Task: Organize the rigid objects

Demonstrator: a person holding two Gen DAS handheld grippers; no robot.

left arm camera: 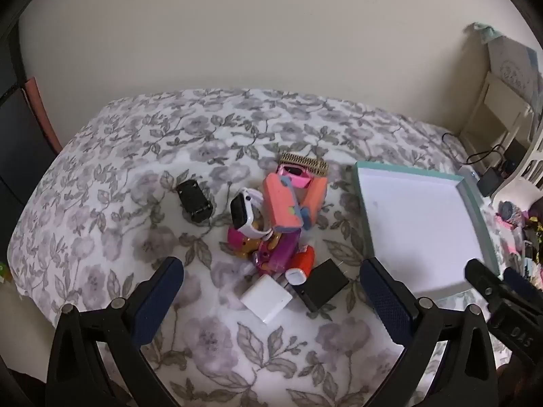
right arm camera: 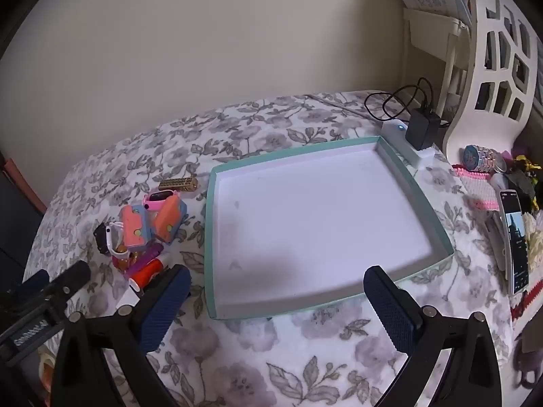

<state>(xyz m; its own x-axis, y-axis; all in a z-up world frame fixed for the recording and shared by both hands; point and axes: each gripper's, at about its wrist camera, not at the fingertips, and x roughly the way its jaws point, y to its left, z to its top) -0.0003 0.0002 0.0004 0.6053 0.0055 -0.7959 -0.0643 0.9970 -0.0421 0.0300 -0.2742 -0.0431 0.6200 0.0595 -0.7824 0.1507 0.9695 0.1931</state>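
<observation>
left wrist view: both grippers, left gripper (left arm camera: 271,283) and right gripper (right arm camera: 276,290), gape empty; tray (right arm camera: 415,188) bare, so sorting seems unstarted; next, grab the white charger (left arm camera: 266,300).

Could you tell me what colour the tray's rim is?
The tray has a pale teal rim around a white inside, seen best from the right wrist.

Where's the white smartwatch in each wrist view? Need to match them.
Left wrist: white smartwatch near centre, on the toy pile, left of the orange toy case.
Right wrist: white smartwatch at far left, mid-height, again left of the orange toy case.
Shared landmark: teal-rimmed tray, right of the pile in both.
</observation>
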